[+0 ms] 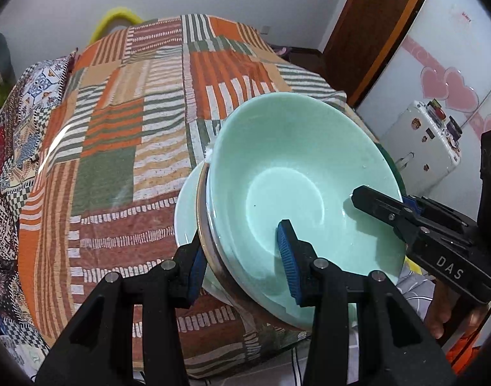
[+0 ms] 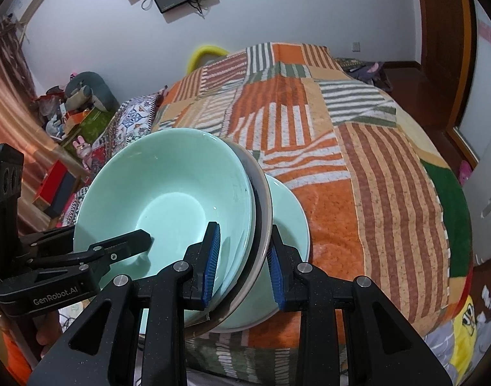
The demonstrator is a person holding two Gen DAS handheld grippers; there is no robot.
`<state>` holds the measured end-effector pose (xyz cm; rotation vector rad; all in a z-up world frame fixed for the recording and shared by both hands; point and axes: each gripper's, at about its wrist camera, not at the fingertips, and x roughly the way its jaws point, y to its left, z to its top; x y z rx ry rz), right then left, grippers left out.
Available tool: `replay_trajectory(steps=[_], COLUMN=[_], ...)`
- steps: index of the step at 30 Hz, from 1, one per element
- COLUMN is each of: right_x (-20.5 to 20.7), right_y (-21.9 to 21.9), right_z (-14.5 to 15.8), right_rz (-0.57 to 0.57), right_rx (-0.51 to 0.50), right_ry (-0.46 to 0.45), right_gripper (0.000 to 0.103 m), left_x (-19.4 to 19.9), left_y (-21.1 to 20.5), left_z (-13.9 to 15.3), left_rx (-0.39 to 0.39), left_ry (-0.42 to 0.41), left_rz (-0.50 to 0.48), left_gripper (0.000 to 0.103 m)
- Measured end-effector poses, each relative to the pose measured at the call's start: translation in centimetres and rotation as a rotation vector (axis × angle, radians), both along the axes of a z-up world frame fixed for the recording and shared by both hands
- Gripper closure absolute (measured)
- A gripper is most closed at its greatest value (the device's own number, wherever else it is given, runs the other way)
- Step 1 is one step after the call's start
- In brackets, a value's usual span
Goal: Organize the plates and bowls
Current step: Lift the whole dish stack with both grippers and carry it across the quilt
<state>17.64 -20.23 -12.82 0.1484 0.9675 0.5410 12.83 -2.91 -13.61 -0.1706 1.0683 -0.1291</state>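
Note:
A mint-green bowl (image 1: 293, 167) (image 2: 168, 193) sits nested in a metal dish (image 1: 203, 225) (image 2: 263, 212), which lies on a pale green plate (image 1: 184, 218) (image 2: 290, 212). The tilted stack hangs over the near edge of the bed. My left gripper (image 1: 242, 267) is shut on the stack's rim, one pad inside the bowl and one under the plate. My right gripper (image 2: 243, 265) is shut on the opposite rim in the same way. Each gripper shows in the other's view, with a fingertip inside the bowl: the right gripper (image 1: 370, 201) and the left gripper (image 2: 139, 239).
A bed with an orange, green and white patchwork blanket (image 1: 132, 128) (image 2: 374, 177) fills the middle. A white cabinet with pink hearts (image 1: 438, 90) and a wooden door frame (image 1: 358, 32) stand to the right. A cluttered shelf (image 2: 78, 112) stands left of the bed.

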Motion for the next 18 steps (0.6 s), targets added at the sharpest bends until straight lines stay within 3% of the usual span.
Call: replay_trajectory(steps=[18], right_x=[1.0], right_y=[0.4], right_z=[-2.8], right_rz=[0.004], right_rx=[-0.013], right_ry=[0.097], right_gripper=[0.077], left_x=[2.5], left_y=[0.7], left_z=[-3.9], left_rx=[-0.017], left_ry=[0.11], left_rz=[0.01], left_gripper=[0.06])
